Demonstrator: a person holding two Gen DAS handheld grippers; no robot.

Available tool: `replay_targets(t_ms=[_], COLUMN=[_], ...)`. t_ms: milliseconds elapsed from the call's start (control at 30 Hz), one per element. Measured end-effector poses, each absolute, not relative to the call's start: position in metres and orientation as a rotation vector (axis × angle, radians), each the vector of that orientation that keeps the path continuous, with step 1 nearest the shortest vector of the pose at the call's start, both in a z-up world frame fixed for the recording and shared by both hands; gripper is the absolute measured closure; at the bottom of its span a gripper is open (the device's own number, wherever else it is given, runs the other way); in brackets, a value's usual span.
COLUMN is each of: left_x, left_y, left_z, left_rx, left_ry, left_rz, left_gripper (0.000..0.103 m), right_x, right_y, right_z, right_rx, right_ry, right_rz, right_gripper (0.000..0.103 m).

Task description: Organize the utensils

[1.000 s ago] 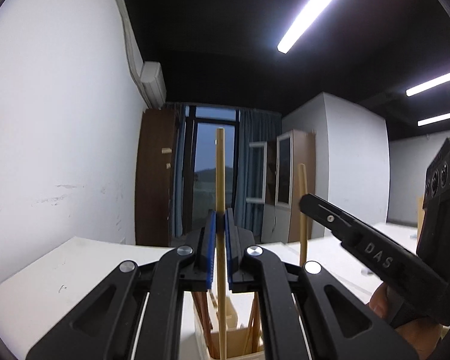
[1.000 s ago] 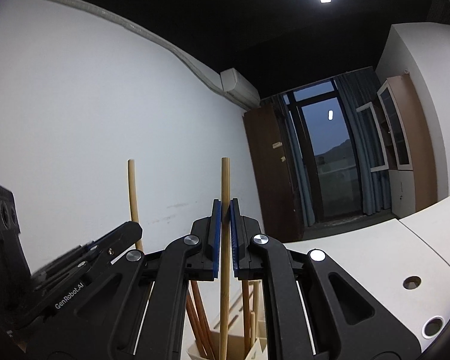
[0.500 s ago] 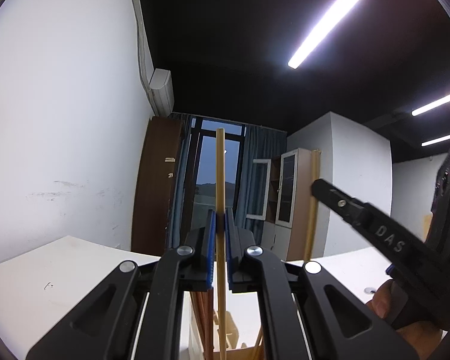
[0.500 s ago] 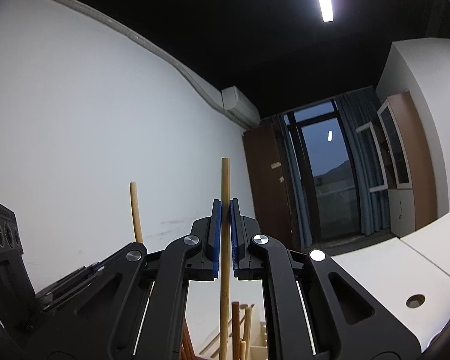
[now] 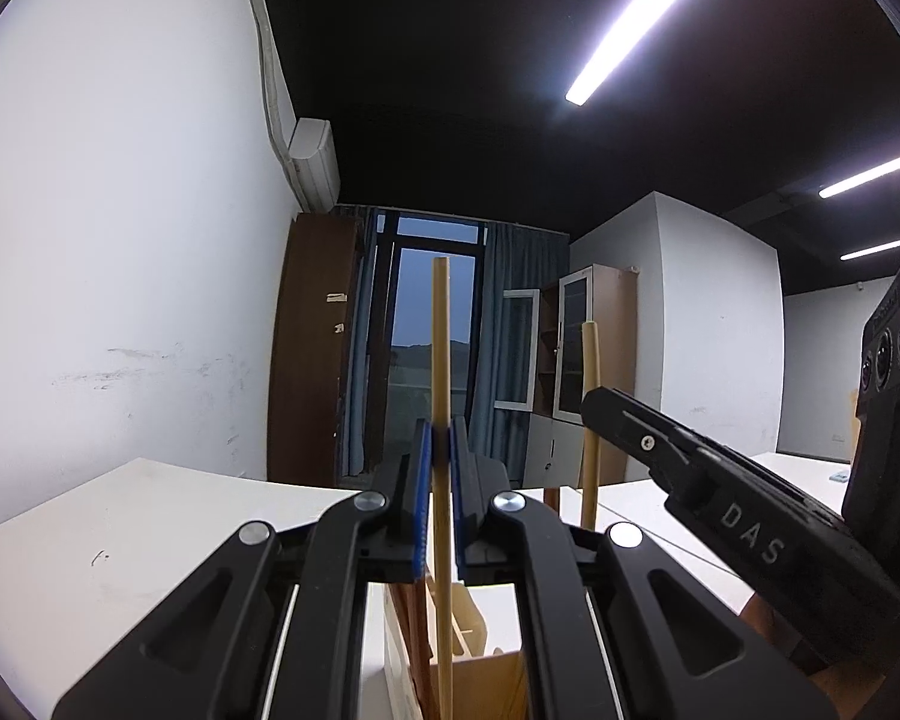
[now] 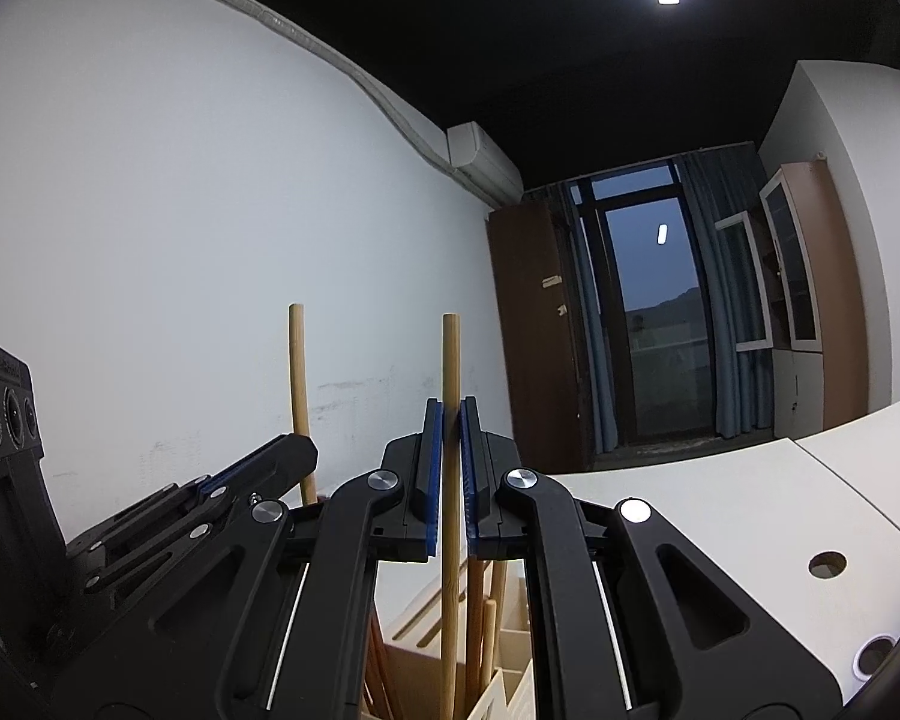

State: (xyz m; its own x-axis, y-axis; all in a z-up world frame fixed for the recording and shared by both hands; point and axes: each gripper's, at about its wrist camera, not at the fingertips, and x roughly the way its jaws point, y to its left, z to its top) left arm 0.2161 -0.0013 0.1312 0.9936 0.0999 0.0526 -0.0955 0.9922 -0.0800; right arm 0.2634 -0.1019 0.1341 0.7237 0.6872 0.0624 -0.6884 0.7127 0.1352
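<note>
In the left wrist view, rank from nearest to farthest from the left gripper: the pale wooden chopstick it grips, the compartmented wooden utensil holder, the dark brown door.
1. Pale wooden chopstick, upright, clamped in the left gripper.
2. Compartmented wooden utensil holder, just below the fingers.
3. Dark brown door, against the far wall, left of the window.

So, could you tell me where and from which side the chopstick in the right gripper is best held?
On the upper shaft, below the blunt top, much as the right gripper has it now: shut on the chopstick, coming in level. The stick stands upright with its lower end in the wooden holder, so a sideways approach across the straight shaft suits it.
</note>
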Motion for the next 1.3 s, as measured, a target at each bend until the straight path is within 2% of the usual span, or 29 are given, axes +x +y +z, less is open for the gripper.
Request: replay_targets(t_ms=[267,300,333,400,767,967,1167,1233,1300], left_x=[0.215,0.214,0.211,0.207,0.186,0.182,0.179,0.176,0.172], left_y=[0.006,0.007,0.008,0.011,0.017,0.014,0.012,0.012,0.011], left_z=[0.123,0.123,0.124,0.126,0.127,0.123,0.116,0.115,0.112], left_rx=[-0.108,-0.108,-0.112,-0.118,-0.114,-0.085,-0.068,-0.077,-0.078], left_ry=[-0.008,-0.003,-0.005,-0.004,0.029,0.090,0.156,0.160,0.175], left_rz=[0.091,0.092,0.088,0.084,0.109,0.107,0.101,0.099,0.096], left_gripper=[0.097,0.092,0.081,0.074,0.073,0.067,0.060,0.057,0.056], right_x=[0.259,0.259,0.259,0.258,0.246,0.242,0.235,0.232,0.232], right_y=[-0.101,-0.102,-0.105,-0.107,-0.117,-0.119,-0.130,-0.134,-0.137], right_z=[0.137,0.136,0.136,0.137,0.138,0.137,0.130,0.127,0.124], right_rx=[0.120,0.124,0.130,0.131,0.108,0.090,0.065,0.051,0.036], right_ry=[0.024,0.029,0.035,0.047,0.062,0.083,0.105,0.114,0.127], right_rz=[0.757,0.751,0.748,0.748,0.731,0.717,0.704,0.699,0.694], right_gripper=[0.097,0.089,0.086,0.086,0.086,0.085,0.078,0.072,0.072])
